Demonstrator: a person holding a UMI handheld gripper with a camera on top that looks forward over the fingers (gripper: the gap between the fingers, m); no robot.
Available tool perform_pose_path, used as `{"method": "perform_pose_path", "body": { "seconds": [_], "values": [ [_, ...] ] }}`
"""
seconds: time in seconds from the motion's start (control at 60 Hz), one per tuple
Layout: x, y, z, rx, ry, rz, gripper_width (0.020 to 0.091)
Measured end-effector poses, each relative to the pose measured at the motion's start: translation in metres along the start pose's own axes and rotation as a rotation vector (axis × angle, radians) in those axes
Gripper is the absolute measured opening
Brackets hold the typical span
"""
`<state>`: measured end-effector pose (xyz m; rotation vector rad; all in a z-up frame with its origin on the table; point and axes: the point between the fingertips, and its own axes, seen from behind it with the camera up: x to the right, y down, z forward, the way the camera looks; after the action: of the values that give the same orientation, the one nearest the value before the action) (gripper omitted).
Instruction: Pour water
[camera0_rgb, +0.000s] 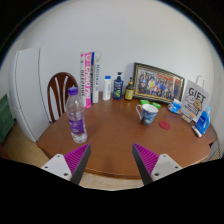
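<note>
The tongs (112, 160) were released, their fingers (76, 158) spread wide and grasping nothing, held above the near edge of the round wooden table (115, 135). A clear water bottle (76, 116) stood upright beyond the left finger. A patterned mug (147, 113) sat well apart, further right. A framed picture (158, 83) leaned against the wall behind it.

Bottle (76, 116): on the table (115, 135), ahead of the left finger (77, 159).
Mug (147, 113): on the table, right of the bottle, well apart, beyond the right finger (146, 158).
Framed picture (158, 83): behind the mug, against the wall.
Chair (59, 92): behind the table, left of the bottle.
Books (87, 79): upright at the table's far edge, right of the chair.
</note>
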<state>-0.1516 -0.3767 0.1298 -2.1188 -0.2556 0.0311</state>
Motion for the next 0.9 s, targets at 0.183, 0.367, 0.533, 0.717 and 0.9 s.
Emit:
{"method": "perform_pose_path", "body": {
  "seconds": [0.183,0.367,0.533,0.717,0.9],
  "values": [
    [-0.098,-0.02,0.044,0.08,-0.068,0.025,0.0856],
    [-0.136,-0.055,0.107,0.189,-0.05,0.05,0.0821],
    [-0.141,-0.058,0.155,0.229,-0.012,0.086,0.0687],
    [-0.136,-0.065,0.165,0.292,0.018,0.067,0.0456],
    [-0.13,-0.07,0.166,0.248,0.006,0.119,0.0368]
  ]
}}
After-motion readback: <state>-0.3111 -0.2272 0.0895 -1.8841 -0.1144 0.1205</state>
